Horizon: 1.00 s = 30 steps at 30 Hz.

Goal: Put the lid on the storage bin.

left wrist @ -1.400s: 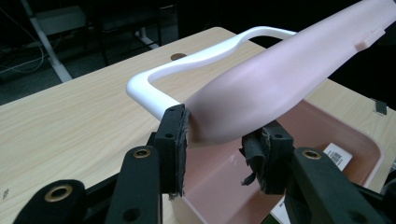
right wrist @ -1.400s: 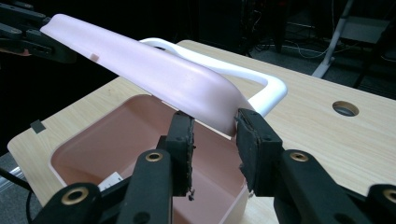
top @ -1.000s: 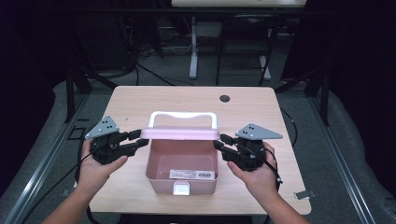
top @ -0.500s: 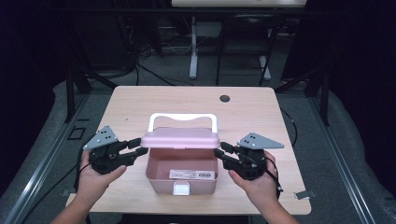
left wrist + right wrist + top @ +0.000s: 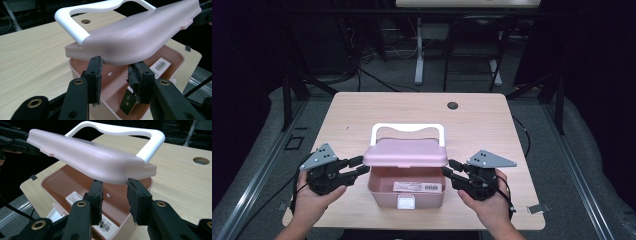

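A pink box (image 5: pixel 432 196) stands on the near middle of the table, its pink lid (image 5: pixel 406 152) with a white handle (image 5: pixel 407 127) hinged partly up. My left gripper (image 5: pixel 360 165) is at the lid's left end and my right gripper (image 5: pixel 449 168) at its right end. In the left gripper view the left gripper (image 5: pixel 116 65) has its tips just under the lid's (image 5: pixel 140 37) edge, open, nothing pinched; its jaws have just been closing a little. The right gripper (image 5: pixel 115 183) stands the same way under the lid (image 5: pixel 95 162), open.
Inside the box lie a white barcode label (image 5: pixel 418 187) and a dark green item (image 5: pixel 128 105). A white latch (image 5: pixel 406 202) sits on the box's front. The wooden table (image 5: pixel 362 115) has a cable hole (image 5: pixel 453 105) at the back right. Dark floor and stands surround the table.
Both hands have sunk and come toward the table's near edge. The lid has tilted lower over the box between the two grippers.
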Each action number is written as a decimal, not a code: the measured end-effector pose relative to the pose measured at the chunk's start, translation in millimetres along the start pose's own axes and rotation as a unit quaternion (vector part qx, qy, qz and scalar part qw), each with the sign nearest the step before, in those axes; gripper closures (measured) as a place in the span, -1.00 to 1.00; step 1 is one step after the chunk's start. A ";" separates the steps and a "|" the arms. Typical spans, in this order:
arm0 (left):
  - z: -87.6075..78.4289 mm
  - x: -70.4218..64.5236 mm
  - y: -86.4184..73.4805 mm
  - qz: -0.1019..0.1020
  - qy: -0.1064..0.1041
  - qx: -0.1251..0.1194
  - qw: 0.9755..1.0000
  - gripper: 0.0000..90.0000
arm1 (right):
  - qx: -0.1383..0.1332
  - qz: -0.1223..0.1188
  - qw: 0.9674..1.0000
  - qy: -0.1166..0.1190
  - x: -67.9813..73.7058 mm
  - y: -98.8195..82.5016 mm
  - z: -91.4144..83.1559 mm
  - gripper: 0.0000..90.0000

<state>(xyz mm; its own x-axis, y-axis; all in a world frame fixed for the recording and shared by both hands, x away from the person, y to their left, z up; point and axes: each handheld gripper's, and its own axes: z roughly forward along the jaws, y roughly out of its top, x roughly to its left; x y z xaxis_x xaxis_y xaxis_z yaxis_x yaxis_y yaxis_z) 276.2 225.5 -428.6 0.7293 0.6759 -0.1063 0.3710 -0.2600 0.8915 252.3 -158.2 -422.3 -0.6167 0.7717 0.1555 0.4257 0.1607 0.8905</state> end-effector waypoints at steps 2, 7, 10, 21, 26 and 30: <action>-0.7 0.6 -0.7 0.001 -0.001 0.003 1.000 0.42 | -0.001 -0.003 1.000 0.001 0.3 -1.0 0.2 0.46; -0.6 -1.0 -1.1 0.001 0.000 0.003 1.000 0.43 | -0.002 -0.006 1.000 0.003 0.2 -2.8 -2.5 0.47; -1.3 -1.0 -1.0 -0.003 0.001 -0.002 1.000 0.44 | -0.008 -0.005 1.000 0.004 -0.7 -2.9 -5.9 0.47; -1.3 -0.2 -2.5 -0.003 0.001 0.002 1.000 0.47 | -0.007 0.021 1.000 0.003 -12.7 -9.4 -16.4 0.47; -1.2 -1.3 -4.9 -0.007 0.003 0.002 1.000 0.46 | -0.013 0.029 0.999 -0.013 -21.8 -12.2 -21.6 0.46; -0.6 -1.3 -7.3 -0.010 0.001 0.000 1.000 0.46 | -0.013 0.038 0.999 -0.025 -31.6 -12.6 -20.2 0.46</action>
<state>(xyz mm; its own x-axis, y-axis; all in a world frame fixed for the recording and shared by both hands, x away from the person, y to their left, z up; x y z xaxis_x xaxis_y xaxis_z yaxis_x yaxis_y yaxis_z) 272.2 226.9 -434.7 0.7207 0.6823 -0.1231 0.3858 -0.2471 0.8889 253.0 -197.1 -429.7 -0.5493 0.8111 0.2011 0.4511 0.0852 0.8884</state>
